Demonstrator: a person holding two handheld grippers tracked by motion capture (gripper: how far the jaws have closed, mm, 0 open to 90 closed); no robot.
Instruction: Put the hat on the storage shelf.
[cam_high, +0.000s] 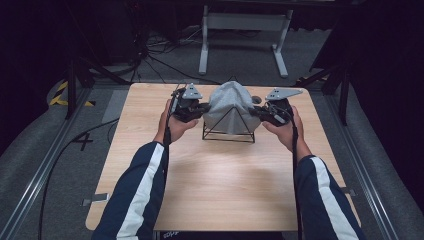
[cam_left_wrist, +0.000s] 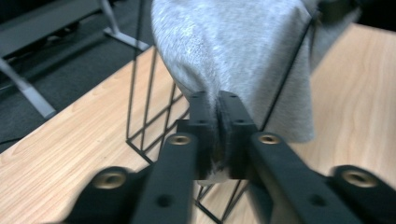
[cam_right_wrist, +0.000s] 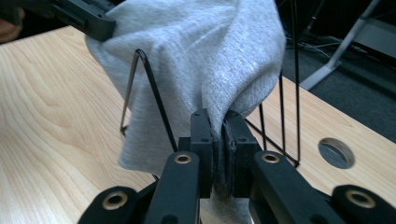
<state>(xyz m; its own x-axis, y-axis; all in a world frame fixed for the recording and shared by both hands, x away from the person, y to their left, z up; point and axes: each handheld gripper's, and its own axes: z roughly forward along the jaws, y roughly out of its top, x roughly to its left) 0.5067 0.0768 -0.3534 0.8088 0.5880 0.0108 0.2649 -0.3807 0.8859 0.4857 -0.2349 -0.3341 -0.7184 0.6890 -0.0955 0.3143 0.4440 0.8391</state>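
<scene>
A grey cloth (cam_high: 230, 106) is draped over a black wire rack (cam_high: 227, 136) near the far middle of the wooden table (cam_high: 220, 190). My left gripper (cam_high: 202, 107) pinches the cloth's left side. In the left gripper view its jaws (cam_left_wrist: 218, 100) stand close together with a fold of the cloth (cam_left_wrist: 233, 46) between them, beside the rack's wires (cam_left_wrist: 140, 93). My right gripper (cam_high: 255, 111) holds the cloth's right side. In the right gripper view its jaws (cam_right_wrist: 219, 119) are shut on a hanging fold of cloth (cam_right_wrist: 201, 60), and the left gripper (cam_right_wrist: 79, 16) grips the far edge.
A round hole (cam_right_wrist: 335, 152) is cut in the tabletop just right of the rack. A white-legged stand (cam_high: 245, 30) and cables lie on the floor beyond the table. Metal rails run along both sides. Bare wood stretches between the rack and the near edge.
</scene>
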